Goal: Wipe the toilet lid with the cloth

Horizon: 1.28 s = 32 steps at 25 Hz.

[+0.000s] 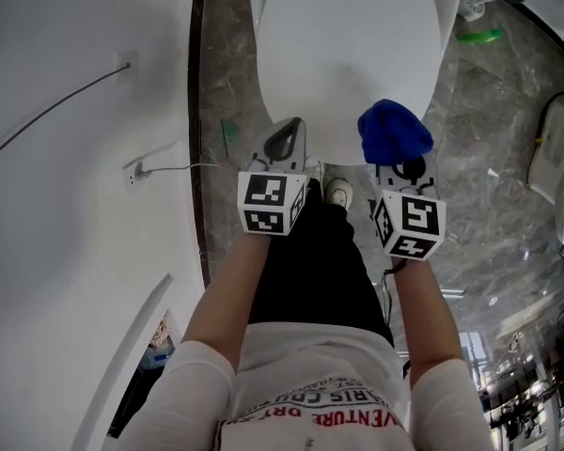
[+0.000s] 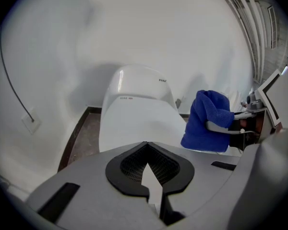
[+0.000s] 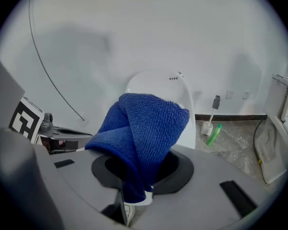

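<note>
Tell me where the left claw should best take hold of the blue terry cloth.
Probably the loose folded bunch of the blue terry cloth that stands up above the right claw, which is shut on its lower end. Come from the person's left, where the left claw is, shut and empty; it must open first.

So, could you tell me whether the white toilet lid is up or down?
Down: the white toilet lid lies flat, its top face showing from above.

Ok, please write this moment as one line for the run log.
left gripper: shut, empty | right gripper: shut on blue terry cloth | closed white toilet lid: cloth over its front edge, contact unclear
</note>
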Available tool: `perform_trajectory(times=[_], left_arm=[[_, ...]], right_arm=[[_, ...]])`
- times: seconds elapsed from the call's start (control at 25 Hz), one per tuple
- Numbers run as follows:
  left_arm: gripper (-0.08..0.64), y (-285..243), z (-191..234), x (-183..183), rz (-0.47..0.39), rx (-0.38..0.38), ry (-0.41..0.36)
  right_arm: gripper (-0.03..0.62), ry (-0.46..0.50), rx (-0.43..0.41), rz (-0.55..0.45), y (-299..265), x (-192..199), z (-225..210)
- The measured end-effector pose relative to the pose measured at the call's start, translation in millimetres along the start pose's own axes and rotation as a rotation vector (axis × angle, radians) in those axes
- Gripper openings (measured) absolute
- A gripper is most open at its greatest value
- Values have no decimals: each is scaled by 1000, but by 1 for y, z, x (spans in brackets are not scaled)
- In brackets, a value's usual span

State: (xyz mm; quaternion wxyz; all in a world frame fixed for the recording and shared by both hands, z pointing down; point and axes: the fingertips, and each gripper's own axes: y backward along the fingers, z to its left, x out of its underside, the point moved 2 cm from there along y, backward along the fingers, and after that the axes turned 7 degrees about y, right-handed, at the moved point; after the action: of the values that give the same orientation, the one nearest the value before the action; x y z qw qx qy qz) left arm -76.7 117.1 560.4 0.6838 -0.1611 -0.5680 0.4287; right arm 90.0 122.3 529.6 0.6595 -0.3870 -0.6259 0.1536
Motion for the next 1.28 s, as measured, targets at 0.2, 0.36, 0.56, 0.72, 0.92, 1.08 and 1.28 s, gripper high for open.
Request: perform_trajectory(times=[0.2, 0.36, 0.56, 0.72, 0.92, 1.08, 1.28], left_arm=[[5, 20, 20, -58, -114, -8, -2], [5, 12, 46, -90, -179, 15, 17], [5, -8, 85, -124, -183, 77, 48], [5, -19, 120, -148, -158, 104, 47], [5, -45, 167, -155, -106, 83, 42], [5, -59, 191, -153, -79, 69, 65], [5, -73, 189, -158, -62, 95, 57]], right_arm=[[87, -6, -98, -36, -19, -56, 16], [87, -19, -144, -43, -61, -96, 35], [87, -96, -168, 13, -124, -134, 68], [87, -137, -193, 78, -167, -152, 88], [87, -157, -215, 147, -222, -164, 100], [87, -118, -204, 190, -262, -165, 102], [87, -55, -174, 233, -288, -159, 91]])
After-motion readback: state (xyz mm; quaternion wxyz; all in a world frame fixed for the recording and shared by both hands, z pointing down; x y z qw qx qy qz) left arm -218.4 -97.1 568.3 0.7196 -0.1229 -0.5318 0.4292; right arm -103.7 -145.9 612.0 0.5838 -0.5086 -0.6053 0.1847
